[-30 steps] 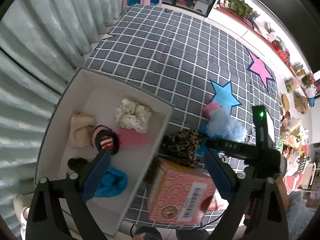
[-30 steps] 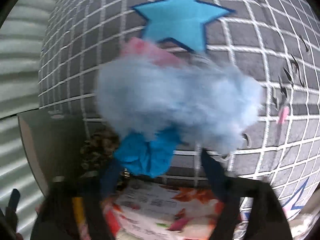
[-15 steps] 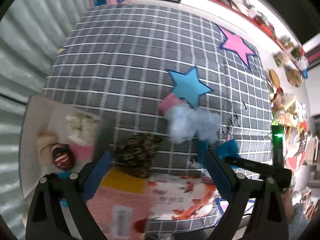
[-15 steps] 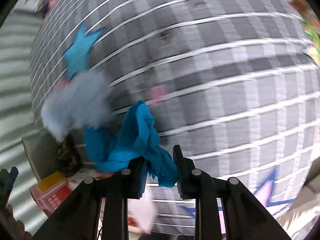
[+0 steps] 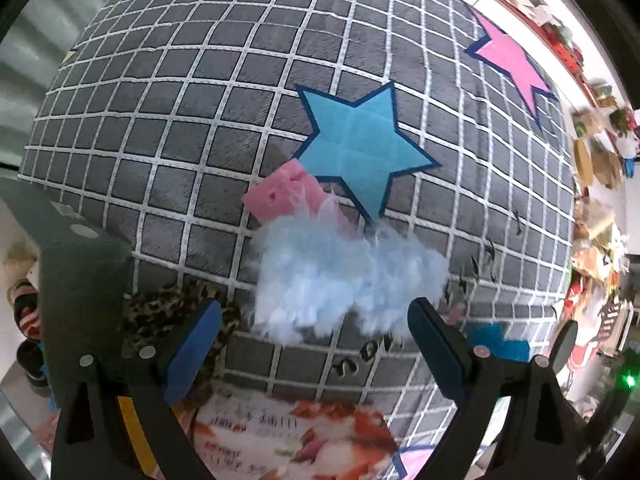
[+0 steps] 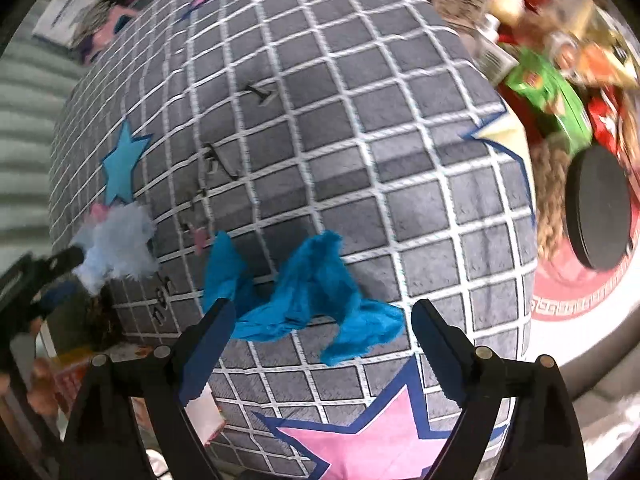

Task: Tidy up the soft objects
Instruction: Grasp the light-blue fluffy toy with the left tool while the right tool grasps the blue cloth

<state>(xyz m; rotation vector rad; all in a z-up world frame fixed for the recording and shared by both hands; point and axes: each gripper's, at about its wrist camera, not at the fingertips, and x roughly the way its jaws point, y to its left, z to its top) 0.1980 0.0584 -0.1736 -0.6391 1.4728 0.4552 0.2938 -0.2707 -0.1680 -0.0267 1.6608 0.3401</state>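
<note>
Below, blue cloth (tool opening)

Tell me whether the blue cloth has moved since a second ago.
Yes. The blue cloth has gone from beside the fluffy piece to open mat nearer the pink star, lying free between the opening right gripper jaws.

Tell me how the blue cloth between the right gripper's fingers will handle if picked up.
The blue cloth lies crumpled in loose folds, so it will likely hang limp. It looks thin, so probably light. Spread wide, it may trail from a pinch at one edge.
</note>
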